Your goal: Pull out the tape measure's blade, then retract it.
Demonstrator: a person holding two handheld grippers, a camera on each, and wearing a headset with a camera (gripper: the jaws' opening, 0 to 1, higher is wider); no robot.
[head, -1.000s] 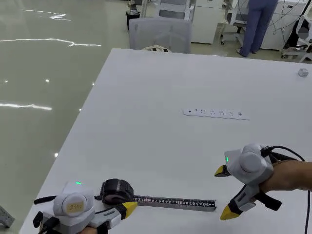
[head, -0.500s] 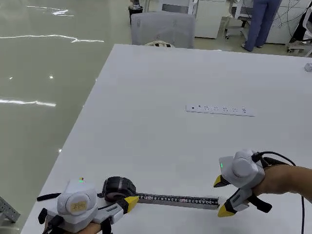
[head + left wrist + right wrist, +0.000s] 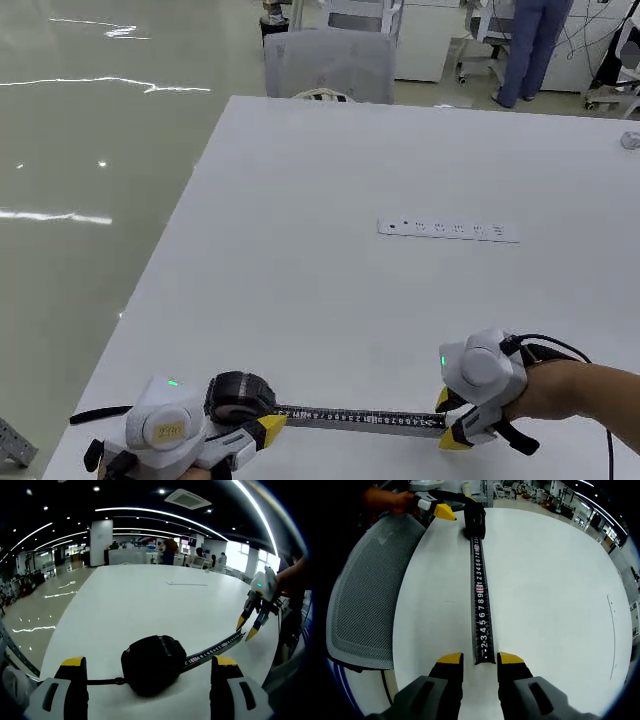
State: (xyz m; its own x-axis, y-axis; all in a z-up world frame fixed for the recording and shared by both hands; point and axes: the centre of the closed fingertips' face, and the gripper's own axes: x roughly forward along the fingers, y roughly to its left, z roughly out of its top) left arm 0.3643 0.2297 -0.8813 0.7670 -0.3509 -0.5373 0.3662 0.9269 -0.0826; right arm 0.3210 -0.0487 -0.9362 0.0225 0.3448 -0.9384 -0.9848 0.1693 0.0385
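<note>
The blade [image 3: 480, 580] lies along the right gripper's [image 3: 480, 660] 12 o'clock line, its tip between narrowly parted jaws and seemingly unpinched. At the far end, the case [image 3: 152, 662] sits between the left gripper's [image 3: 149, 661] spread jaws.

Smooth matt white table [image 3: 330, 180], matt black rubbery tape measure case [image 3: 238, 395], dark blade [image 3: 360, 419] with faint sheen, glossy floor [image 3: 90, 150], grey mesh chair [image 3: 362, 595], yellow plastic fingers [image 3: 451, 659].

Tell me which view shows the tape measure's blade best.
Right gripper view: the blade runs lengthwise up the frame, numerals legible. The head view shows it as a thin strip beside the case; the left gripper view foreshortens it behind the case.
</note>
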